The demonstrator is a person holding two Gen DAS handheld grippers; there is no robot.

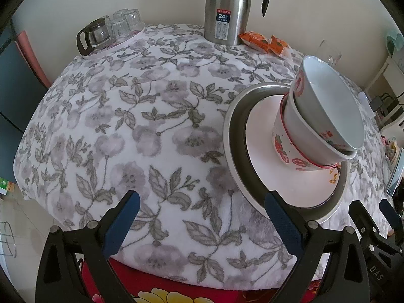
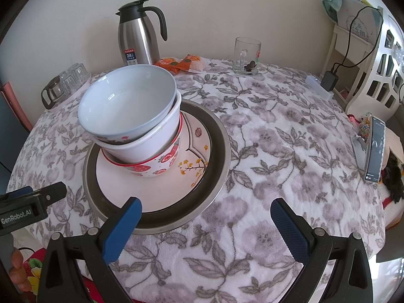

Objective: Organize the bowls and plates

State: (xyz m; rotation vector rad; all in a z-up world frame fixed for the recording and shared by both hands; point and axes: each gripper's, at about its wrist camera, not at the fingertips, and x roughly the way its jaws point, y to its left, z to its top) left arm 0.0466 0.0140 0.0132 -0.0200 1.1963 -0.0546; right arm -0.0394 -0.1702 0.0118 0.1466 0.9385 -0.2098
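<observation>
Bowls and plates already sit gathered in one stack on the grey-flowered white tablecloth (image 2: 277,151): a wide stainless-steel dish (image 2: 222,156) at the bottom, a white ceramic plate with yellow blossoms (image 2: 161,189) inside it, then a strawberry-patterned bowl with a red rim (image 2: 161,164), a plain white bowl (image 2: 151,141) nested in that, and a pale blue-rimmed white bowl (image 2: 126,101) on top. We hold our left gripper (image 1: 202,217) and right gripper (image 2: 205,217) low at the near edge of the table, both spread wide and grasping nothing; the left gripper's right finger overlaps the steel dish's near rim in its own view, though we cannot tell whether it touches. The upper bowls lean noticeably to one side, so we judge the stacking nearly done but not settled. To finish well, we would nudge the top bowl upright with a light pinch on its rim, steady the steel dish with the other gripper, and avoid pushing sideways, since the tilted pile could slide. A steel thermos jug (image 2: 139,38) and a glass mug (image 2: 246,55) stand well apart behind.
</observation>
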